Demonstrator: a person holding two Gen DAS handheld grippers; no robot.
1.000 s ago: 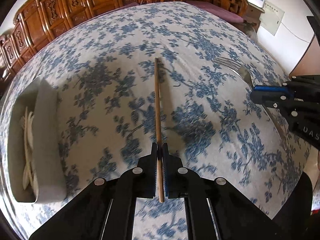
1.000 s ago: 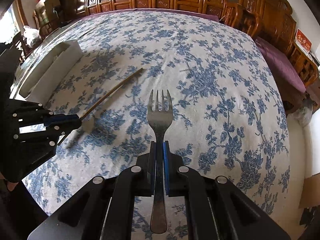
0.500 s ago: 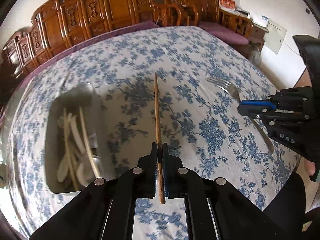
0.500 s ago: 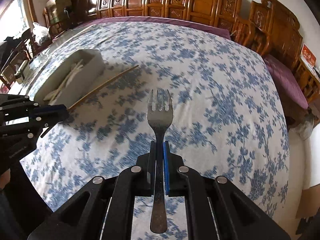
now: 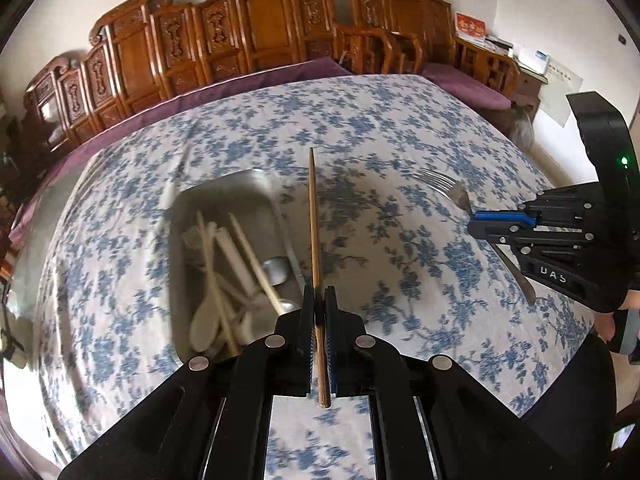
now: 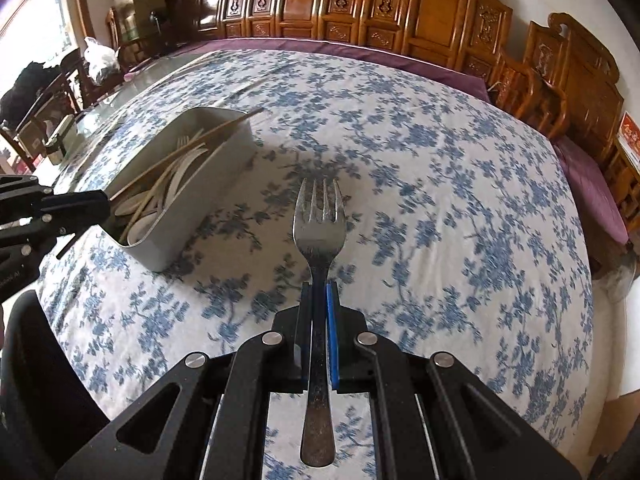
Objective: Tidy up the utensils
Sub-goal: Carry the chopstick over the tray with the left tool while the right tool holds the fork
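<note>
Beneath both sets of jaws spreads the table [image 5: 400, 128], covered in a blue-flowered cloth, with carved wooden chairs [image 5: 256, 32] ranged along its far side. Ahead and to the left of our left gripper [image 5: 319, 312] sits the grey utensil tray [image 6: 224, 148], resting on the cloth; it already holds a loose pile of pale spoons [image 5: 204, 320] and light-coloured sticks [image 5: 256, 264], so we judge a good part of the sorting to be done. We see no other loose utensil lying on the cloth in either view, which suggests that the two pieces we carry may be the last, though the edges of the table are not all in sight. Our left gripper has its jaws clenched on a brown chopstick [image 5: 314, 216], which runs straight out ahead of the jaws and hangs above the tray's right wall, clear of the cloth. Our right gripper [image 6: 319, 312] is clamped on the handle of a metal fork [image 6: 319, 220], tines pointing forward, held above the bare cloth with the tray off to the left of its jaws and well apart from it. What is left, as we read it, is to bring each piece over the tray and release it there, the chopstick being the nearer of the two.
</note>
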